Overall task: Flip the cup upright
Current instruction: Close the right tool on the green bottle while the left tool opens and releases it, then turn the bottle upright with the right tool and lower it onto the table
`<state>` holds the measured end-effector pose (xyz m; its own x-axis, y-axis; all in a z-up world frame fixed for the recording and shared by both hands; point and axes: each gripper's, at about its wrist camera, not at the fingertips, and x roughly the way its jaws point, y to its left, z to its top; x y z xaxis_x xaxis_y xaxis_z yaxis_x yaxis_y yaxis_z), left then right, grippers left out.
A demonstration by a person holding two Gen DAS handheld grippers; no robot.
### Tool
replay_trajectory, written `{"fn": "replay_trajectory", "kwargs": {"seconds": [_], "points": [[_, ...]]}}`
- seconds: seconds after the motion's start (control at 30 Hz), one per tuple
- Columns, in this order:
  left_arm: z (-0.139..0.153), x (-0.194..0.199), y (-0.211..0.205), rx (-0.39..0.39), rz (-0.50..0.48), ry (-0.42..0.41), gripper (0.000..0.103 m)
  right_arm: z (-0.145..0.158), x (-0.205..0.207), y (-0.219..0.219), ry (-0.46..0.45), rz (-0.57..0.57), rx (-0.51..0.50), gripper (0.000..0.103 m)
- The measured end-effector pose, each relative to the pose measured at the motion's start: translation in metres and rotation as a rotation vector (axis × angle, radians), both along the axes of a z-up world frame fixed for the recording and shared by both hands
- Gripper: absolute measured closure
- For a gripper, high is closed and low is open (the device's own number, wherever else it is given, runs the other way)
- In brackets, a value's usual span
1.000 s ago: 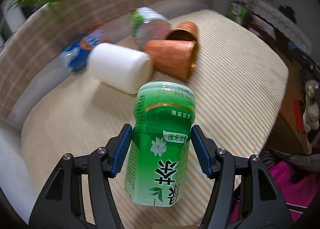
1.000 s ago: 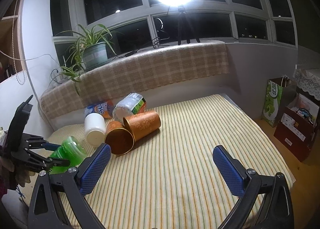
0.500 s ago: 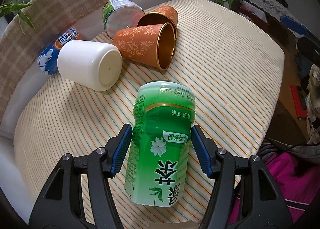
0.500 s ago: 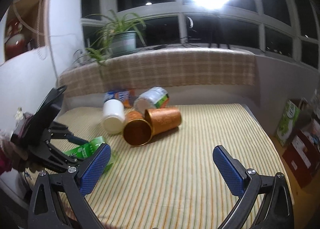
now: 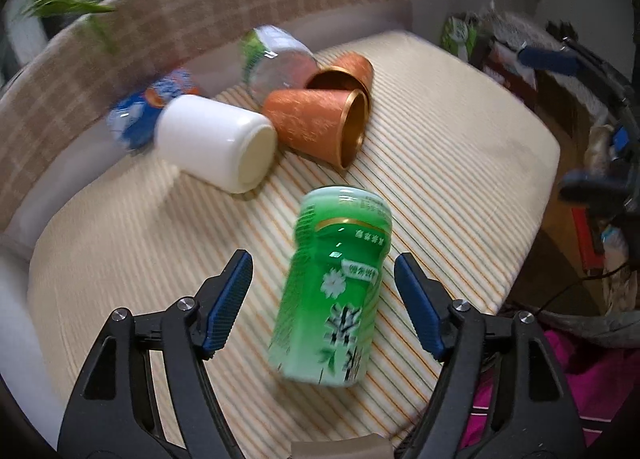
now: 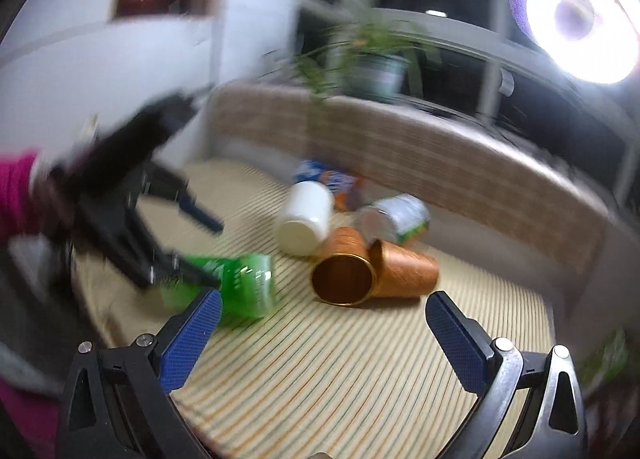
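Observation:
A green tea bottle [image 5: 334, 291] lies between the spread jaws of my left gripper [image 5: 324, 295], clear of both pads. It also shows in the right wrist view [image 6: 240, 283], on its side on the striped mat, with the left gripper [image 6: 200, 251] over it. Two orange cups [image 5: 320, 127] lie on their sides further back, mouths toward the right; the right wrist view shows them too [image 6: 368, 275]. A white cup [image 5: 216, 143] lies on its side to their left. My right gripper [image 6: 320, 335] is open and empty above the mat.
A clear bottle with a green label [image 5: 276, 59] and a blue-orange packet [image 5: 152, 107] lie behind the cups against the checked cushion [image 5: 200, 11]. The mat's right edge [image 5: 540, 199] drops to a cluttered floor. A plant [image 6: 372, 59] stands on the sill.
My left gripper has opened and let go of the green bottle, which has tilted and blurred. The right gripper has swung left and lower toward the cups.

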<state>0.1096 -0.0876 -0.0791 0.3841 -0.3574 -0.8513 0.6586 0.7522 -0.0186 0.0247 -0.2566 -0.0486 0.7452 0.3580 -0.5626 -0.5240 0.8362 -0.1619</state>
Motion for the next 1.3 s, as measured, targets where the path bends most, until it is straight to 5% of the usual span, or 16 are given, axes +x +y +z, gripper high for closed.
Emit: {"fn": "replay_trajectory", "kwargs": {"seconds": [0.27,0.6,0.93,1.3], "points": [[0.018,-0.058,0.062,-0.084,0.202,-0.042,0.027,-0.003,0.003,0.059,0.023,0.346,-0.226,0.014],[-0.006,-0.127,0.126,-0.176,0.450,0.051,0.027,-0.050,0.001,0.146,0.043,0.718,-0.617,0.021],[-0.013,-0.150,0.147,-0.230,0.556,0.075,0.027,-0.089,0.000,0.177,-0.047,0.854,-0.915,0.026],[-0.009,-0.148,0.152,-0.249,0.566,0.066,0.027,-0.113,0.005,0.191,-0.085,0.857,-0.973,0.040]]}}
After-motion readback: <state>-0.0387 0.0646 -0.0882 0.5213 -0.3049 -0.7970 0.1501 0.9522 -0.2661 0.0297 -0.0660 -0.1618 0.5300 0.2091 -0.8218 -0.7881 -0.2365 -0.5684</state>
